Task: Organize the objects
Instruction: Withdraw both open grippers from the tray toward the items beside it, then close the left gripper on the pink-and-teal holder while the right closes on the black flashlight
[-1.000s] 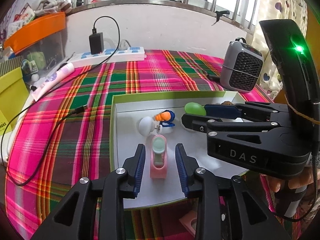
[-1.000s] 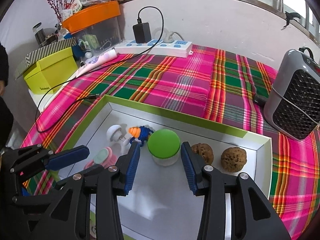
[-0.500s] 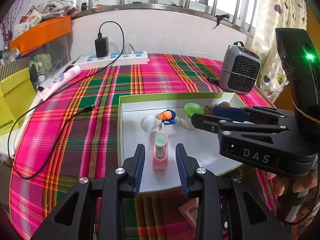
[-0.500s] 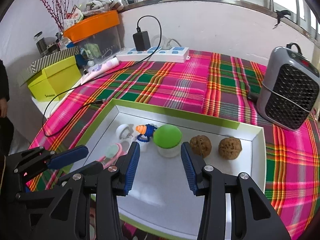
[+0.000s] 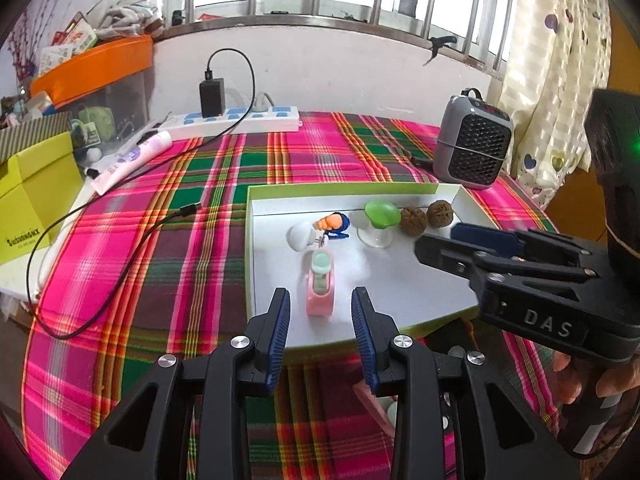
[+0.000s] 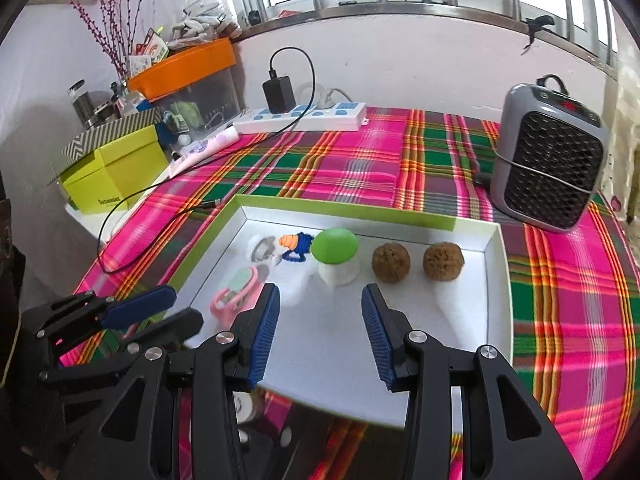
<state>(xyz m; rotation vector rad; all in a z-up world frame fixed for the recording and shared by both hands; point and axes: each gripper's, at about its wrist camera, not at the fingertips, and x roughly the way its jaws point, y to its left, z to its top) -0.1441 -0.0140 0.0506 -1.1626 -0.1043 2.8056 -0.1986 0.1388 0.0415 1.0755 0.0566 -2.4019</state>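
A white tray with a green rim [image 5: 340, 190] [image 6: 340, 213] lies on the plaid cloth. In it are a pink piece with a mint top [image 5: 320, 288] [image 6: 236, 294], a white round piece [image 5: 302, 236], an orange and blue toy [image 5: 336, 222] [image 6: 296, 243], a green-lidded white jar [image 5: 380, 220] [image 6: 335, 254] and two walnuts [image 6: 391, 262] [image 6: 443, 261]. My left gripper [image 5: 320, 312] hovers open over the tray's near edge, in line with the pink piece and apart from it. My right gripper [image 6: 320, 304] is open and empty, just short of the jar.
At the back are a power strip with a black charger [image 5: 240, 116], a grey heater [image 6: 548, 164], a yellow-green box [image 6: 116, 172] and an orange-lidded bin [image 6: 184, 68]. A black cable [image 5: 120, 264] loops left of the tray. A pink item [image 5: 372, 404] lies on the cloth under my left gripper.
Both grippers have drawn back and risen a little from the tray, so its contents look smaller and farther. The jaws kept their width. Nothing in the tray moved.
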